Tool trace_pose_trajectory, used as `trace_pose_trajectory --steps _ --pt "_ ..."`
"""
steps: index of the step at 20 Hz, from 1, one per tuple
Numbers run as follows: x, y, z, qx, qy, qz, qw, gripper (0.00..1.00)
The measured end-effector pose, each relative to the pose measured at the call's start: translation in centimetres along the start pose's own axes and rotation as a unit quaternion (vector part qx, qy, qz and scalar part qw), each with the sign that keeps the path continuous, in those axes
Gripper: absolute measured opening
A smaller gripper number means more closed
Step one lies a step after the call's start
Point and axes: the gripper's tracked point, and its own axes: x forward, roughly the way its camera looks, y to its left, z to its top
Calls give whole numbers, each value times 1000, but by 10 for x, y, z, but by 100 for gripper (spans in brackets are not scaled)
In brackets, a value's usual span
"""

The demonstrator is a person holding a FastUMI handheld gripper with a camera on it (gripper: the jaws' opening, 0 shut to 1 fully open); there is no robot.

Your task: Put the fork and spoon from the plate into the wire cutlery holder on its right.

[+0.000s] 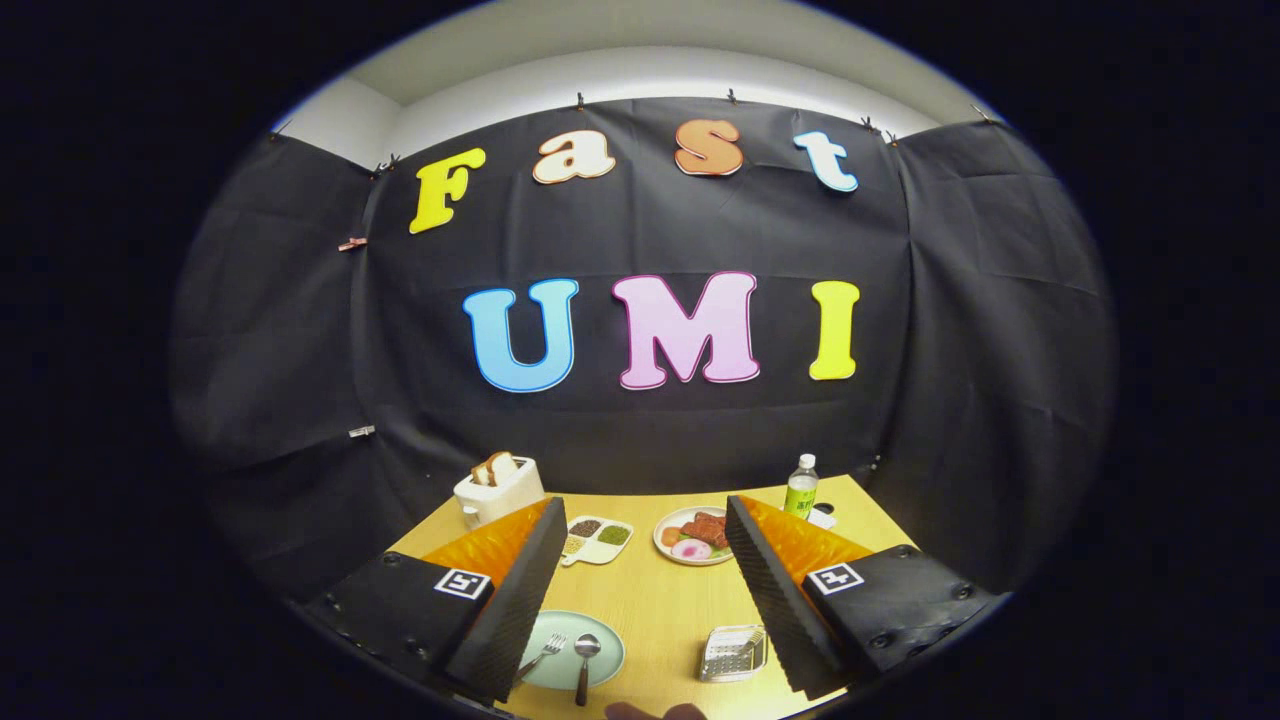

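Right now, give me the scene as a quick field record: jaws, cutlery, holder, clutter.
gripper: gripper above the table, jaws wide open, holding nothing
fork: fork lies on the plate, partly behind the left finger
spoon: spoon lies on the plate beside the fork, handle past the near rim
holder: wire cutlery holder to the plate's right, nothing seen in it
table: wooden table
beyond the fingers: toaster with bread, divided tray, food plate, bottle

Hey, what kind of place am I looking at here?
Probably a staged dining setup in a recording booth: a wooden table set with a toaster, a food plate and cutlery, against a black cloth wall. The open gripper holds nothing.
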Motion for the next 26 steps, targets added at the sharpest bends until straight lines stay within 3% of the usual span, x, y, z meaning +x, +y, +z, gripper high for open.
trace_pose_trajectory --steps 7,14,19,26 --pt "13 7 -35 -20 29 -6 999 99" --pt "27 35 -124 -40 140 25 989 99" --pt "28 47 -220 -57 283 30 957 99" --pt "20 73 -322 -106 435 72 891 98"
